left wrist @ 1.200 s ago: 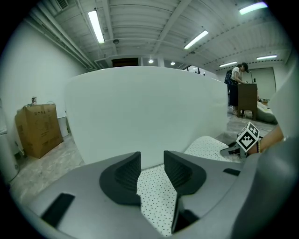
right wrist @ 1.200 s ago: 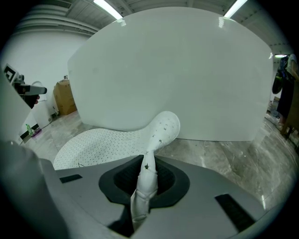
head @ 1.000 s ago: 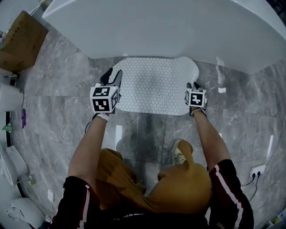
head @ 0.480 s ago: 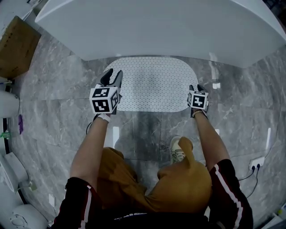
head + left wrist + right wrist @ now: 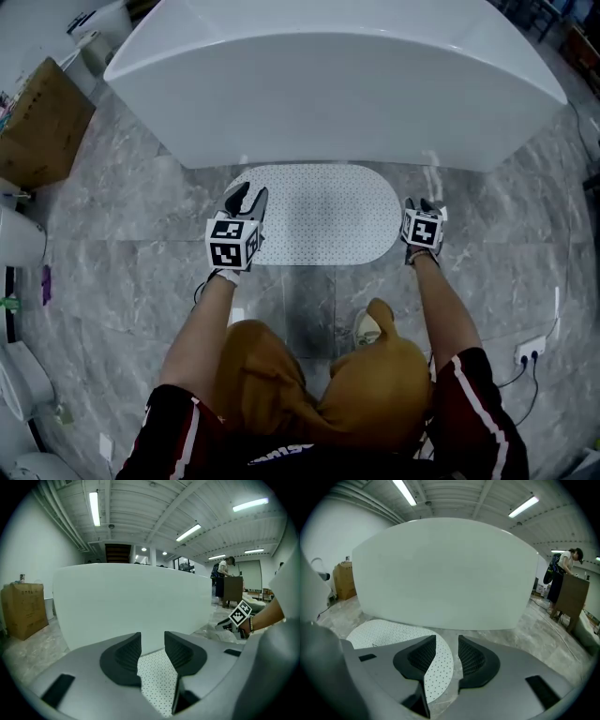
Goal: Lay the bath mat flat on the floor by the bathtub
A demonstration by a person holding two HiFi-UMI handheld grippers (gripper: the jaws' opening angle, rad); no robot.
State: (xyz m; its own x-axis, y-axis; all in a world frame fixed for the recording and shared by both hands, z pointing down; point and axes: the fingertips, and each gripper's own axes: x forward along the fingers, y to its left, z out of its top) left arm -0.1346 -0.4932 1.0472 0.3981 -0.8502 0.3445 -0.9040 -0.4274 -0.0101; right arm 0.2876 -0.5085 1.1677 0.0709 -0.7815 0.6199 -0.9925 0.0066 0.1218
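box: cardboard box (image 5: 42, 122) at 10 o'clock, cut off by the frame edge
floor: glossy grey marble tiles (image 5: 122, 216)
left gripper (image 5: 246, 200): jaws apart, nothing pinched, over the mat's left end
bath mat (image 5: 323, 211): white, dotted, flat on the floor at 12 o'clock, just beside the bathtub (image 5: 328, 84)
right gripper (image 5: 421, 205): jaws apart, empty, at the mat's right end
room: hall with ceiling strip lights (image 5: 93, 508)
unclear: whether the mat's far edge touches the tub base

Both arms out straight toward twelve o'clock: bare left forearm (image 5: 202, 323), bare right forearm (image 5: 441, 305). Grey two-jaw left gripper (image 5: 246, 199) at ten o'clock, jaws apart. Grey right gripper (image 5: 421, 204) at two o'clock, jaws spread wide, gripping nothing.
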